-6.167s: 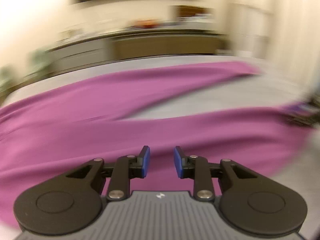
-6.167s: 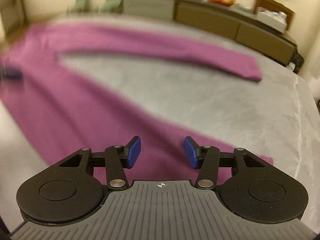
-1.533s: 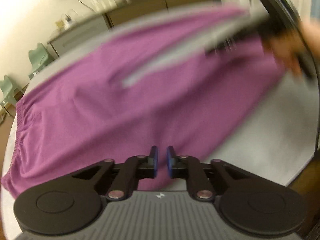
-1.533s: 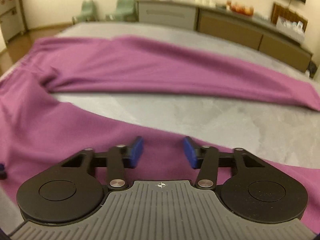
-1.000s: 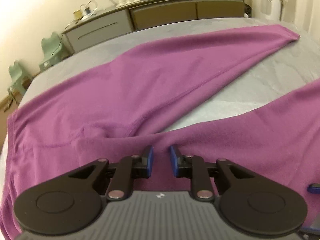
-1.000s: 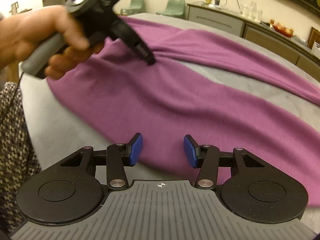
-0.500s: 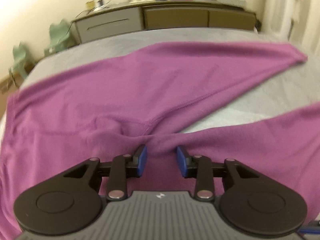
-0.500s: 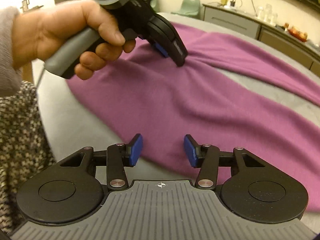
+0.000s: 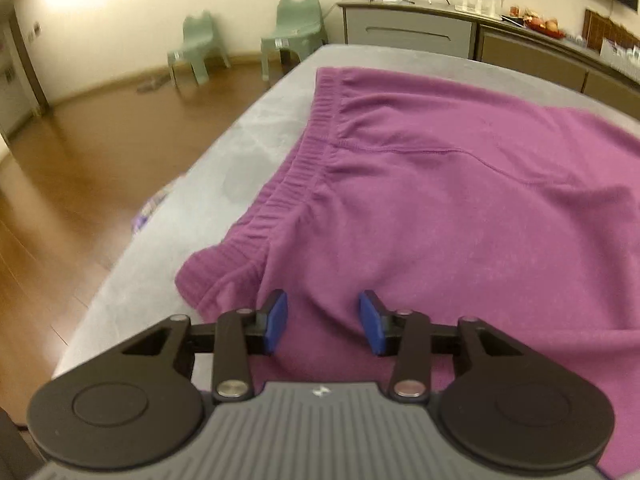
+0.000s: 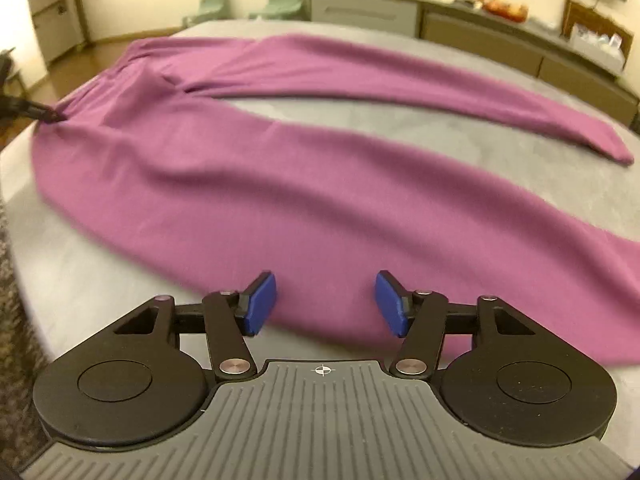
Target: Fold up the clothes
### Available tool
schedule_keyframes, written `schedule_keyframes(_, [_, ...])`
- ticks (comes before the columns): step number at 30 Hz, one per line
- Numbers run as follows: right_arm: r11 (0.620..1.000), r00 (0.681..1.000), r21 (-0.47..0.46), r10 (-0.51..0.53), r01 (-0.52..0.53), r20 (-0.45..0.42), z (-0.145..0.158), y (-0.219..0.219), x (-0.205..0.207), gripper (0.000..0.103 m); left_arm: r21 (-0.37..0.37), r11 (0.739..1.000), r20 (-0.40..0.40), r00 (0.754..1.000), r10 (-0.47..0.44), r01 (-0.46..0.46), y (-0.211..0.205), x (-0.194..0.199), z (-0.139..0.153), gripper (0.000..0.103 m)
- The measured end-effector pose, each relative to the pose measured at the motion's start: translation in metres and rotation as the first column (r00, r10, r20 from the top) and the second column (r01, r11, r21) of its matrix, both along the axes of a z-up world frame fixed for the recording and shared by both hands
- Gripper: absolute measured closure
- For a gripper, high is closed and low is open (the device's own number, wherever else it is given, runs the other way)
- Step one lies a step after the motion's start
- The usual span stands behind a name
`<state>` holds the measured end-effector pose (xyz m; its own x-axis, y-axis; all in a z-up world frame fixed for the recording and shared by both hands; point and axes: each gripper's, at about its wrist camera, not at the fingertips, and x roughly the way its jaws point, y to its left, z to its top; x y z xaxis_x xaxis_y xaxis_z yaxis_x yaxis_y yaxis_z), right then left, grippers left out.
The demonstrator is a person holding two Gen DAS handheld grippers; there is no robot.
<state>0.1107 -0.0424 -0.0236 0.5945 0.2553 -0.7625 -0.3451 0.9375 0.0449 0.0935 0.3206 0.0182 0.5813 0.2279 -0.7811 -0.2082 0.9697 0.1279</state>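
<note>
Purple trousers [image 9: 440, 200] lie spread on the grey table [image 9: 240, 148], their elastic waistband [image 9: 312, 152] facing the table's left end. My left gripper [image 9: 323, 326] is open, low over the near waistband corner, with cloth showing between its blue pads [image 9: 276, 322] but not clamped. In the right wrist view the trousers [image 10: 224, 184] form a V, the far leg [image 10: 520, 108] ending at the right. My right gripper [image 10: 326, 304] is open above the near leg's front edge. A dark tip of the left gripper [image 10: 44, 114] shows at the waist.
Bare grey table [image 10: 360, 120] shows between the legs. Two green chairs [image 9: 294, 20] stand on the wooden floor [image 9: 80, 160] beyond the table's left end. A long sideboard [image 10: 480, 28] with jars and fruit runs along the far wall. Patterned fabric [image 10: 12, 280] lies at my left edge.
The left gripper opened wider and swung left from the crotch seam to the near waistband corner. The right view turned towards the legs, and the hand holding the left gripper left it.
</note>
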Motion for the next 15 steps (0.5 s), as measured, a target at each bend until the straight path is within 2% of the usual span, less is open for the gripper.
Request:
schedule_keyframes(1, [0.999,0.998,0.002,-0.053,0.053,0.023,0.008,-0.020,-0.003,0.046,0.009,1.000,-0.002,1.000,0.000,0.000,0.000,0.002,0.000,0.061])
schedule_keyframes(3, [0.976,0.974,-0.021,-0.213,0.215,0.079,0.020,-0.069,0.001,0.045,0.027,1.000,-0.006,1.000,0.001,0.000,0.000,0.005,-0.001,0.059])
schedule_keyframes(6, [0.905,0.903,-0.014,-0.422,0.425,0.083,0.027,-0.146,0.024,0.048,0.055,0.999,-0.011,1.000,0.001,-0.001,0.000,0.011,-0.003,0.059])
schedule_keyframes(7, [0.885,0.884,-0.028,-0.461,0.464,0.072,0.025,-0.167,0.035,0.055,0.064,0.998,-0.013,1.000,0.002,-0.001,0.000,0.012,-0.003,0.058])
schedule_keyframes(8, [0.881,0.882,-0.045,-0.470,0.471,0.044,0.019,-0.183,0.046,0.060,0.073,0.997,-0.015,1.000,0.002,-0.001,0.000,0.014,-0.004,0.058])
schedule_keyframes(10, [0.897,0.898,-0.068,-0.440,0.438,-0.023,0.005,-0.199,0.068,0.067,0.099,0.995,-0.025,1.000,0.009,-0.007,0.001,0.017,-0.005,0.058])
schedule_keyframes(11, [0.900,0.905,-0.106,-0.426,0.423,-0.010,0.000,-0.203,0.073,0.067,0.119,0.993,-0.033,0.999,0.012,-0.008,0.000,0.017,-0.005,0.058])
schedule_keyframes(12, [0.885,0.897,-0.154,-0.441,0.439,0.019,-0.001,-0.206,0.075,0.067,0.143,0.990,-0.040,0.999,0.016,-0.010,-0.001,0.016,-0.005,0.058])
schedule_keyframes(15, [0.805,0.840,-0.250,-0.536,0.538,0.084,0.001,-0.211,0.077,0.065,0.200,0.980,-0.058,0.998,0.022,-0.010,-0.004,0.014,-0.005,0.058])
